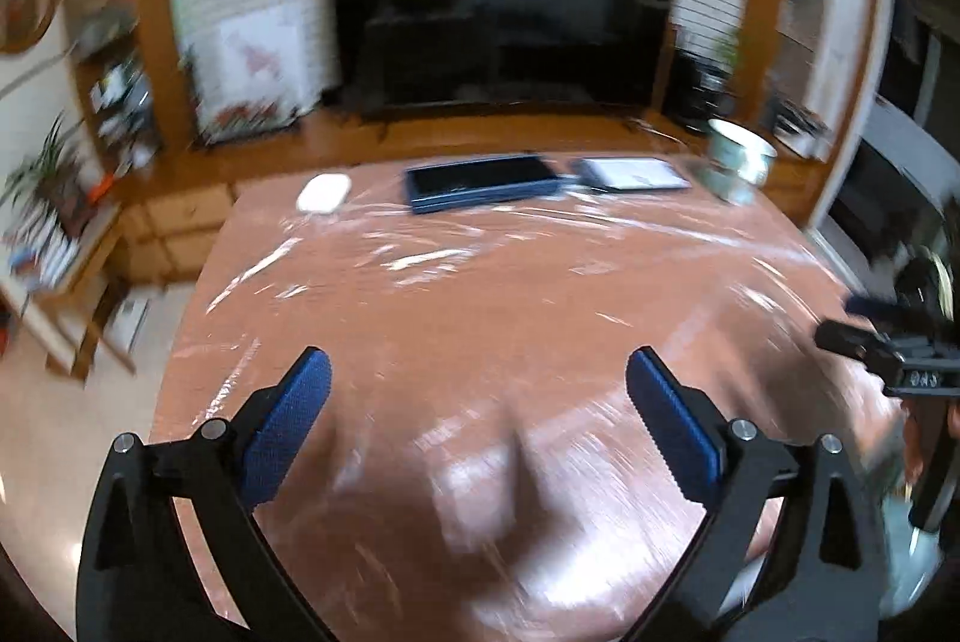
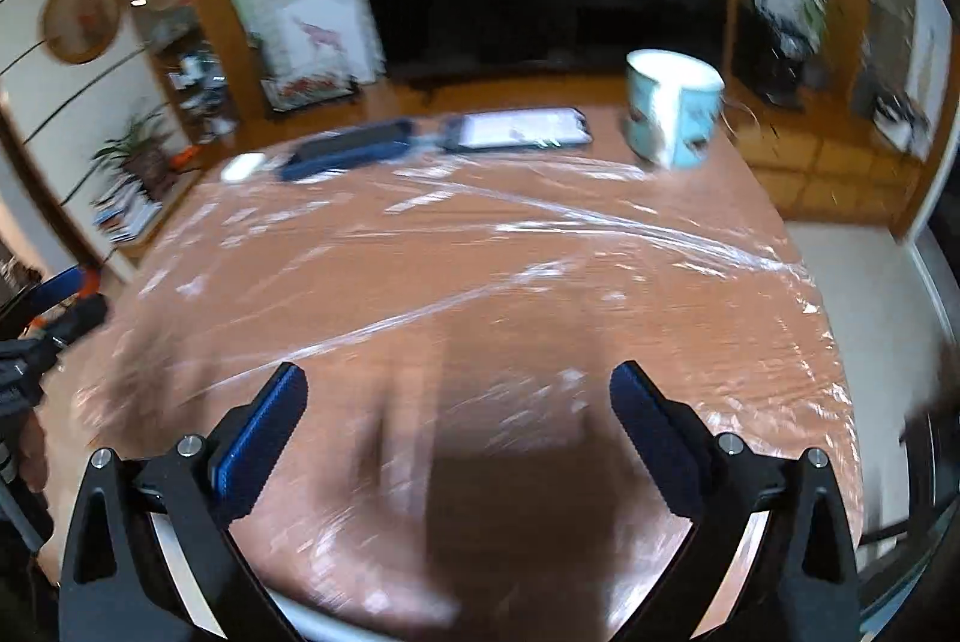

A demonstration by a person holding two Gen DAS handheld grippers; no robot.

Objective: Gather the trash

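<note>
My left gripper (image 1: 478, 372) and right gripper (image 2: 459, 384) hang with jaws spread wide and empty over the plastic-wrapped table (image 2: 480, 270). I judge collection not yet begun or between pickups: no trash shows in either blurred view. At the far edge lie 2 tablets, perhaps, beside a mug (image 2: 672, 114).

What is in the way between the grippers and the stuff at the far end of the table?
Nothing visible. Both the left hand-held gripper and the right hand-held gripper are open over bare, plastic-covered table. The mug, phone, dark case and small white object sit along the far edge. No obvious trash shows.
</note>
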